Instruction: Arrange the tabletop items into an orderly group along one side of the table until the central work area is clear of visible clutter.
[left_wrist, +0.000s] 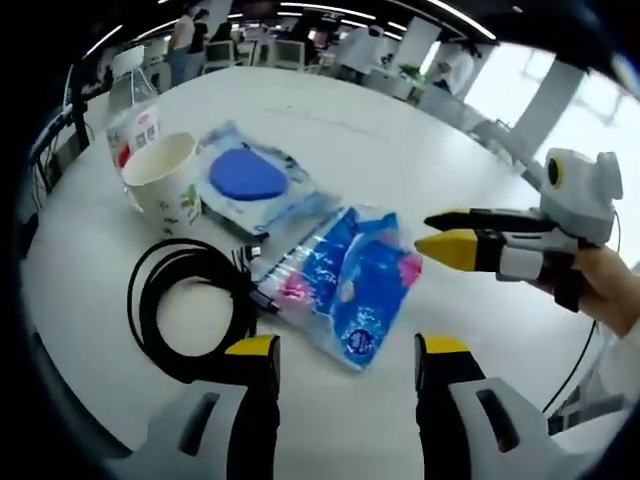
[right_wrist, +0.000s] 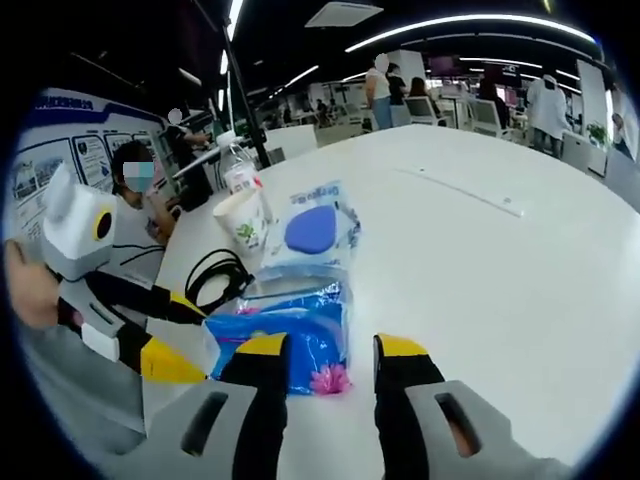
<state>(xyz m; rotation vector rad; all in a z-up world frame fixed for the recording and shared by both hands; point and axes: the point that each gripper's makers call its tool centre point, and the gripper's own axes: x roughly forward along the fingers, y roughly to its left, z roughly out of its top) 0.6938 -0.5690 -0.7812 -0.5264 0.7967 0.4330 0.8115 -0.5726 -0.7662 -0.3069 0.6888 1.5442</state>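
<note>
I see a white counter (left_wrist: 400, 160). Cable coil (left_wrist: 185, 305) black. Cup (left_wrist: 165, 185) cream with small green leaf print. Clear pack (left_wrist: 250, 180) with a solid blue oval inside. Wipes pack (left_wrist: 360, 280) blue with white lettering, pink flower. My tongs have yellow tips, black and grey bodies.

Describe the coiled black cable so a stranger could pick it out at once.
On the round white table, look to the cluster of items at one side. The black cable lies in a loose ring just below the paper cup, beside the blue plastic packet. It is the only black, looped thing among them.
</note>
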